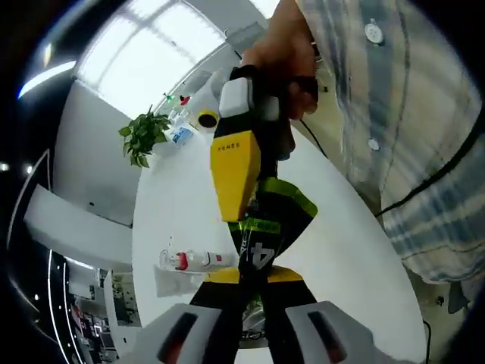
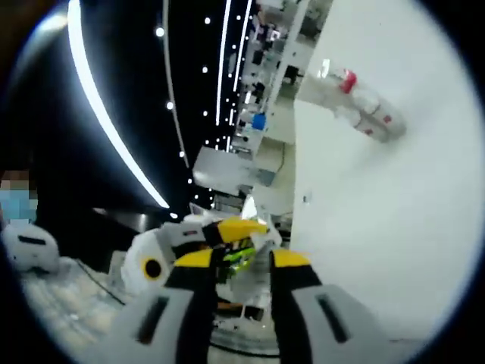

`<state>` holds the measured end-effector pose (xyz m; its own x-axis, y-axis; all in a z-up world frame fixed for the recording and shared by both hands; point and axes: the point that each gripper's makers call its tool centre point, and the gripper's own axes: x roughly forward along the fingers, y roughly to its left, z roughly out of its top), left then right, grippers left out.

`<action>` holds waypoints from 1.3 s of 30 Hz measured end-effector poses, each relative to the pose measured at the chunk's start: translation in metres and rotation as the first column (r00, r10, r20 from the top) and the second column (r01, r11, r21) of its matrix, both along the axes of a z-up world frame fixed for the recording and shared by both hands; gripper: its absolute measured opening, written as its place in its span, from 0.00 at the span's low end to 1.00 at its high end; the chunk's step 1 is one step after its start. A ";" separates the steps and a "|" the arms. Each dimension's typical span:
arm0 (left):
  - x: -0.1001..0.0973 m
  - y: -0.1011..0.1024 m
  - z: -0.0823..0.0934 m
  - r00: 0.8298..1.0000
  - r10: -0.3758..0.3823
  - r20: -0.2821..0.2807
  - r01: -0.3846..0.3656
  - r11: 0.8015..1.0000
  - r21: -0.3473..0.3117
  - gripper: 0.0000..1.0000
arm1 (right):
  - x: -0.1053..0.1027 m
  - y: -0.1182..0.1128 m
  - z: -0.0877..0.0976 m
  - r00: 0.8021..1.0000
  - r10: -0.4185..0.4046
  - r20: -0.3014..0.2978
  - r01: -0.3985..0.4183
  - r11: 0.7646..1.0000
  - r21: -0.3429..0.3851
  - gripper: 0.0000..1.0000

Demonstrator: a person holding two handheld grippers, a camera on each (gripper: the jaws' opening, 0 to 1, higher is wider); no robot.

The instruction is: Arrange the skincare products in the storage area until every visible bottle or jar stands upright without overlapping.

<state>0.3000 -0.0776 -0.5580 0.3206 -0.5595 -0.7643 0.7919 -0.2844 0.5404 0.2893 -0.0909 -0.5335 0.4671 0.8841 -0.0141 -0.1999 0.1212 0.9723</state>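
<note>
A clear, red-collared bottle (image 1: 195, 261) (image 2: 362, 106) is seen lying flat on the smooth, rounded white worktop (image 1: 341, 250) (image 2: 379, 227). The yellow-and-black right hand-held gripper (image 1: 239, 171) is held in a hand (image 1: 284, 57). The left hand-held gripper (image 1: 246, 334) and the right hand-held gripper (image 2: 235, 318) are each seen with a gap between the jaws, nothing grasped. A leafy plant (image 1: 144, 136) stands at the far edge.
</note>
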 end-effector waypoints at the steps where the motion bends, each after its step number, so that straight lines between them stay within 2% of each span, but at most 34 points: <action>1: -0.001 -0.003 -0.001 1.000 -0.018 0.015 0.017 1.000 0.008 0.06 | 0.000 0.001 0.001 1.000 0.002 -0.008 -0.002 1.000 0.007 0.18; 7: 0.001 -0.004 -0.003 0.995 -0.065 0.077 0.061 0.997 0.044 0.07 | 0.002 -0.003 -0.009 0.995 0.006 -0.100 -0.004 1.000 0.028 0.10; 9: 0.002 -0.004 -0.004 0.991 -0.078 0.107 0.071 0.995 0.063 0.09 | 0.002 -0.002 -0.010 0.994 0.003 -0.106 -0.001 1.000 0.020 0.05; 10: 0.001 -0.004 -0.005 0.991 -0.081 0.109 0.074 0.995 0.062 0.10 | 0.001 -0.002 -0.010 0.995 0.003 -0.103 -0.001 1.000 0.018 0.01; 12: 0.000 -0.003 -0.009 0.992 -0.069 0.107 0.061 0.995 0.078 0.12 | 0.000 0.001 -0.012 0.995 0.013 -0.098 -0.012 1.000 0.006 0.00; 16: 0.001 -0.003 -0.009 0.994 -0.040 0.102 0.036 0.998 0.043 0.25 | 0.001 -0.002 -0.010 0.996 0.000 -0.092 0.000 1.000 0.006 0.00; 20: 0.000 -0.005 -0.005 0.998 0.033 0.047 -0.029 0.996 -0.081 0.43 | 0.008 -0.013 -0.004 0.995 -0.040 -0.087 0.043 0.999 0.032 0.00; 22: 0.004 -0.004 0.000 0.996 0.081 0.047 -0.074 0.988 -0.139 0.53 | 0.011 -0.018 -0.002 0.994 -0.060 -0.094 0.066 0.996 0.060 0.00; 24: 0.006 -0.001 0.003 0.988 0.153 -0.006 -0.151 0.966 -0.211 0.63 | 0.012 -0.022 0.001 0.993 -0.072 -0.099 0.081 0.993 0.090 0.00; 27: 0.012 0.011 0.002 0.968 0.247 -0.042 -0.249 0.938 -0.240 0.66 | 0.016 -0.027 0.006 0.991 -0.096 -0.095 0.107 0.988 0.115 0.00; 29: 0.013 0.016 0.003 0.946 0.303 -0.118 -0.325 0.898 -0.296 0.70 | 0.020 -0.029 0.007 0.990 -0.108 -0.090 0.118 0.986 0.115 0.00; 30: 0.014 0.019 0.006 0.927 0.337 -0.163 -0.374 0.865 -0.336 0.71 | 0.023 -0.032 0.009 0.989 -0.120 -0.086 0.130 0.984 0.125 0.00; 32: 0.017 0.023 0.010 0.896 0.379 -0.230 -0.441 0.809 -0.388 0.75 | 0.027 -0.036 0.011 0.988 -0.135 -0.081 0.145 0.981 0.131 0.00; 33: 0.020 0.026 0.012 0.874 0.404 -0.270 -0.485 0.771 -0.413 0.78 | 0.029 -0.038 0.014 0.987 -0.142 -0.075 0.152 0.979 0.140 0.00; 34: 0.023 0.031 0.013 0.818 0.445 -0.364 -0.573 0.689 -0.444 0.82 | 0.031 -0.040 0.016 0.987 -0.148 -0.063 0.155 0.977 0.146 0.00; 35: 0.027 0.035 0.013 0.760 0.475 -0.444 -0.647 0.616 -0.450 0.86 | 0.033 -0.042 0.018 0.986 -0.156 -0.056 0.162 0.975 0.151 0.00; 36: 0.031 0.039 0.014 0.656 0.489 -0.575 -0.752 0.483 -0.448 0.91 | 0.035 -0.044 0.022 0.985 -0.165 -0.050 0.171 0.971 0.165 0.00; 37: 0.032 0.040 0.015 0.581 0.461 -0.671 -0.812 0.388 -0.436 0.97 | 0.037 -0.045 0.024 0.984 -0.170 -0.044 0.175 0.969 0.174 0.00; 38: 0.033 0.038 0.017 0.519 0.413 -0.749 -0.853 0.306 -0.422 0.99 | 0.038 -0.046 0.027 0.984 -0.177 -0.035 0.180 0.967 0.181 0.00; 39: 0.032 0.037 0.019 0.440 0.327 -0.836 -0.896 0.218 -0.386 0.97 | 0.039 -0.047 0.029 0.983 -0.179 -0.030 0.181 0.965 0.191 0.00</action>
